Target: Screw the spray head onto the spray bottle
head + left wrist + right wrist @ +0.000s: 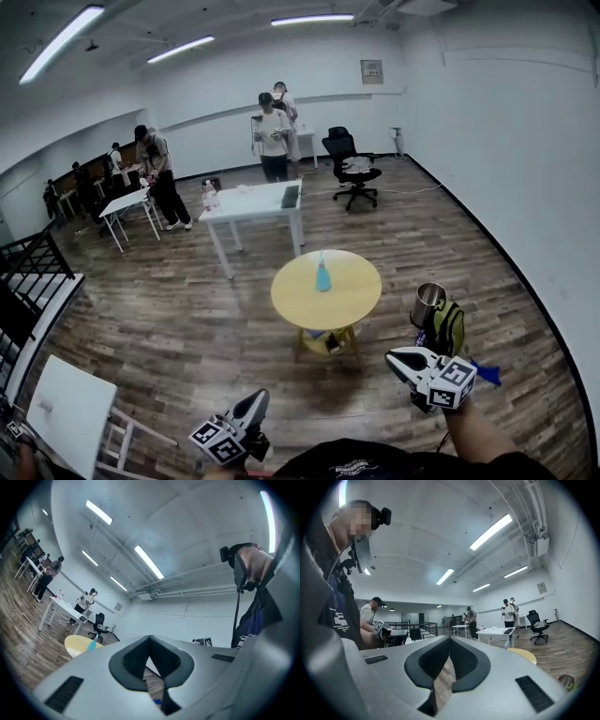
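Fingers of left gripper point(150, 639) and right gripper point(450, 640) are pressed together, gripping nothing.

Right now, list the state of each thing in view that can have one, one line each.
left gripper: shut, nothing between its jaws.
right gripper: shut, nothing between its jaws.
spray bottle: upright on the round yellow table, untouched; too small to tell whether its head is on.
metal cup: upright, mouth open, by the green bag.
office chair: upright, nobody in it.
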`<state>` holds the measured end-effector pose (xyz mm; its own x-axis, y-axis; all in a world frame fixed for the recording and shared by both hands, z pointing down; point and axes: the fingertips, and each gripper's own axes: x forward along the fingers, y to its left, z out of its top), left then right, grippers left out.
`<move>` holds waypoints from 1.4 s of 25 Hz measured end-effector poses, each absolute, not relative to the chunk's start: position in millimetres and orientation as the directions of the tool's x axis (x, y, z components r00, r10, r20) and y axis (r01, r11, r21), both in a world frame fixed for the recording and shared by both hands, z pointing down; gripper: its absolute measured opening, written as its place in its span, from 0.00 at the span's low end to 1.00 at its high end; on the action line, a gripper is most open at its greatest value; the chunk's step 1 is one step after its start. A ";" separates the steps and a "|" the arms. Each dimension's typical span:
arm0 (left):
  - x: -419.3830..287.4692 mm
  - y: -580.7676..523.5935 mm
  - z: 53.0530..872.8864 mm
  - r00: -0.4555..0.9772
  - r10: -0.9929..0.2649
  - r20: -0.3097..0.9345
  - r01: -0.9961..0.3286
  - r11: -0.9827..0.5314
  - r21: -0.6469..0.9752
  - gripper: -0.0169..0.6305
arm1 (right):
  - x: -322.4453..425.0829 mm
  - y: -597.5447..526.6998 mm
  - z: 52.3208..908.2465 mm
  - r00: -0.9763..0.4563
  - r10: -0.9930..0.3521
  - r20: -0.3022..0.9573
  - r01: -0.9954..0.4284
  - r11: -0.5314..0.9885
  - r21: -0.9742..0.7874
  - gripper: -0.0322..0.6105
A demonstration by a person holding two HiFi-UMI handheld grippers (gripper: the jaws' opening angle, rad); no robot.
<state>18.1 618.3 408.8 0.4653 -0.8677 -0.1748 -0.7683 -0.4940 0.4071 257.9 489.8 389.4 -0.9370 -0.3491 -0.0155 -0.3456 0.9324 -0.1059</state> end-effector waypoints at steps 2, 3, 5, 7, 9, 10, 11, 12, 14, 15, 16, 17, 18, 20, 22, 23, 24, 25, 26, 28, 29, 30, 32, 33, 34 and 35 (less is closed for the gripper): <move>34.7 586.2 408.2 0.475 -0.864 -0.164 -0.768 -0.499 0.401 0.04 | 268.9 456.1 386.5 -0.937 -0.348 -0.020 -0.344 0.933 -0.102 0.07; 40.3 572.5 409.8 0.479 -0.864 -0.155 -0.769 -0.499 0.401 0.04 | 273.6 441.4 388.0 -0.936 -0.352 -0.016 -0.349 0.932 -0.100 0.07; 44.3 548.7 414.9 0.481 -0.866 -0.138 -0.770 -0.492 0.406 0.04 | 279.9 416.5 396.5 -0.933 -0.360 0.000 -0.358 0.929 -0.095 0.08; 39.9 524.9 419.3 0.478 -0.869 -0.131 -0.771 -0.486 0.411 0.04 | 281.4 393.5 405.0 -0.930 -0.367 0.013 -0.366 0.923 -0.123 0.09; 32.7 497.7 423.1 0.480 -0.867 -0.135 -0.765 -0.490 0.418 0.04 | 280.3 366.7 409.1 -0.922 -0.387 0.014 -0.383 0.905 -0.183 0.11; 28.9 483.1 425.5 0.486 -0.863 -0.139 -0.758 -0.496 0.423 0.04 | 278.4 352.2 410.5 -0.915 -0.402 0.015 -0.397 0.896 -0.198 0.09; 24.3 467.8 428.3 0.496 -0.857 -0.143 -0.750 -0.505 0.427 0.04 | 274.3 338.3 412.2 -0.909 -0.417 0.021 -0.413 0.890 -0.195 0.05; 18.2 452.1 430.9 0.507 -0.850 -0.146 -0.741 -0.516 0.431 0.04 | 267.6 325.4 414.2 -0.903 -0.428 0.029 -0.426 0.886 -0.181 0.05; -1.3 419.9 434.2 0.532 -0.833 -0.152 -0.721 -0.540 0.434 0.04 | 246.8 300.6 415.5 -0.894 -0.446 0.043 -0.447 0.882 -0.148 0.05; -14.6 403.4 434.6 0.544 -0.825 -0.155 -0.712 -0.551 0.435 0.04 | 234.1 287.6 414.1 -0.889 -0.456 0.043 -0.458 0.878 -0.140 0.05; -29.9 386.8 434.3 0.555 -0.817 -0.157 -0.703 -0.562 0.436 0.04 | 220.1 274.1 411.8 -0.883 -0.467 0.041 -0.468 0.872 -0.141 0.05; -46.9 370.3 433.5 0.566 -0.810 -0.157 -0.696 -0.571 0.436 0.04 | 204.9 260.9 409.3 -0.877 -0.478 0.040 -0.478 0.866 -0.147 0.05; -65.3 354.7 432.1 0.576 -0.802 -0.156 -0.689 -0.579 0.435 0.04 | 188.3 248.3 407.0 -0.872 -0.488 0.039 -0.488 0.859 -0.151 0.05; -103.6 326.4 428.6 0.599 -0.786 -0.156 -0.676 -0.600 0.427 0.04 | 152.6 226.0 402.8 -0.861 -0.508 0.039 -0.508 0.849 -0.144 0.05; -139.2 301.1 426.8 0.623 -0.766 -0.158 -0.662 -0.624 0.416 0.04 | 118.0 204.0 399.7 -0.847 -0.531 0.032 -0.530 0.837 -0.136 0.05; -154.9 289.0 426.8 0.634 -0.757 -0.158 -0.654 -0.635 0.412 0.04 | 102.2 192.8 399.2 -0.839 -0.543 0.027 -0.541 0.829 -0.140 0.05; -169.0 277.4 427.6 0.645 -0.747 -0.158 -0.646 -0.645 0.408 0.04 | 87.2 181.9 399.9 -0.833 -0.553 0.023 -0.549 0.823 -0.146 0.05; -182.1 265.9 429.3 0.655 -0.739 -0.157 -0.640 -0.653 0.405 0.04 | 73.0 171.2 401.8 -0.829 -0.560 0.021 -0.556 0.817 -0.153 0.05; -194.8 254.0 431.5 0.660 -0.735 -0.156 -0.637 -0.658 0.402 0.04 | 59.5 160.4 404.7 -0.826 -0.563 0.023 -0.559 0.814 -0.158 0.05; -219.6 229.8 435.2 0.657 -0.737 -0.160 -0.636 -0.656 0.407 0.04 | 34.0 139.1 411.4 -0.828 -0.559 0.039 -0.557 0.816 -0.155 0.06; -231.0 218.9 436.9 0.651 -0.742 -0.164 -0.636 -0.650 0.415 0.04 | 22.4 129.3 414.4 -0.833 -0.550 0.050 -0.551 0.821 -0.147 0.07; -241.3 209.6 439.1 0.643 -0.747 -0.167 -0.637 -0.643 0.424 0.04 | 12.3 119.9 417.2 -0.839 -0.541 0.060 -0.544 0.828 -0.138 0.08; -257.5 193.8 446.8 0.630 -0.759 -0.163 -0.644 -0.628 0.437 0.04 | -3.3 100.4 422.9 -0.849 -0.524 0.073 -0.529 0.839 -0.128 0.10; -263.2 185.2 451.2 0.624 -0.765 -0.157 -0.649 -0.620 0.442 0.04 | -9.1 88.9 425.2 -0.853 -0.517 0.072 -0.522 0.843 -0.129 0.11; -267.4 175.3 455.5 0.619 -0.772 -0.148 -0.655 -0.611 0.446 0.04 | -13.8 75.7 427.1 -0.857 -0.510 0.068 -0.515 0.847 -0.134 0.12; -269.6 164.2 459.5 0.613 -0.778 -0.139 -0.661 -0.601 0.449 0.04 | -17.3 61.3 429.2 -0.862 -0.503 0.064 -0.507 0.851 -0.137 0.13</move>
<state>-269.6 164.2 459.5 0.6132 -0.7775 -0.1391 -0.6606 -0.6014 0.4494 -17.3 61.3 429.2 -0.8617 -0.5034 0.0641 -0.5072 0.8508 -0.1372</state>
